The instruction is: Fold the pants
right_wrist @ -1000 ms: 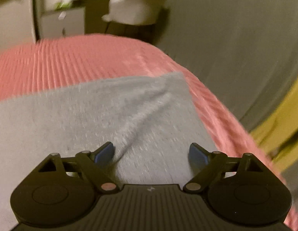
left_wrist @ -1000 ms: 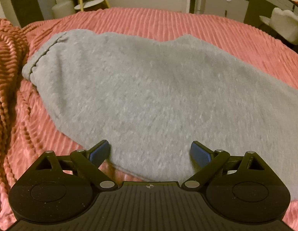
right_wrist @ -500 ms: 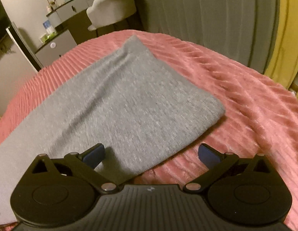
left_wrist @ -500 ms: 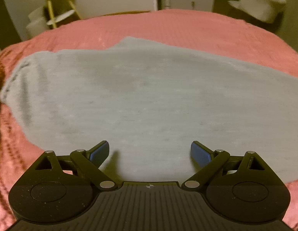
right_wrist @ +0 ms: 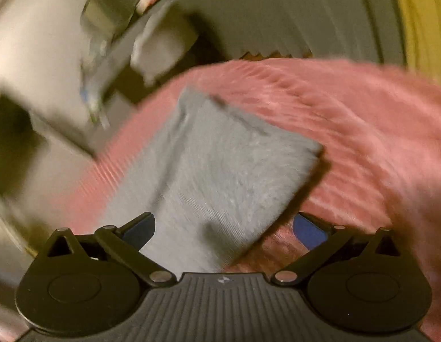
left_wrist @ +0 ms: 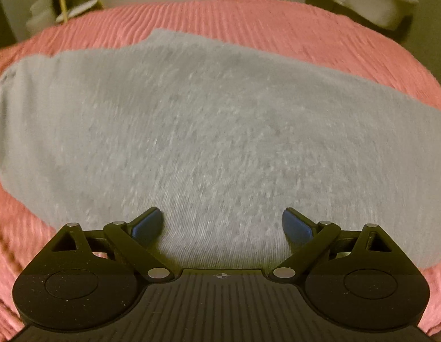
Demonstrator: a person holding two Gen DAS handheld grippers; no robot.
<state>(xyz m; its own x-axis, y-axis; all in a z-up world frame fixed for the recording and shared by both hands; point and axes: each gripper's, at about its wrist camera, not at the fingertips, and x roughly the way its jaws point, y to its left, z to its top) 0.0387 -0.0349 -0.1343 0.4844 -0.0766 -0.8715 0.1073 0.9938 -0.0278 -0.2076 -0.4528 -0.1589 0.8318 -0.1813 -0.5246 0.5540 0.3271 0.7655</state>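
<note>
Grey knit pants [left_wrist: 209,131] lie flat across the pink ribbed bedspread [left_wrist: 249,17], already laid lengthwise in one long band, and that band fills nearly all of my left wrist view. My left claw [left_wrist: 222,223] hangs low over the near edge of the cloth with its blue pads [left_wrist: 147,225] spread wide and nothing between them. My right claw [right_wrist: 224,226] is likewise wide apart and empty; its view is smeared, but I can make out the squared-off end of the pants [right_wrist: 220,171] running away from it, one corner toward the right, the bedspread [right_wrist: 363,131] beyond, and pale furniture [right_wrist: 160,45] past the edge of the bed. I judge that I am between folds: the legs seem to be stacked, and the crosswise fold has not been started. The next move calls for each claw to drop onto a corner of one end, pinch through every layer there, then lift and carry that end over toward the other end, keeping the two claws level so the edge lands square. Whether the end by my right claw is the waistband or the cuffs, I cannot tell.
</note>
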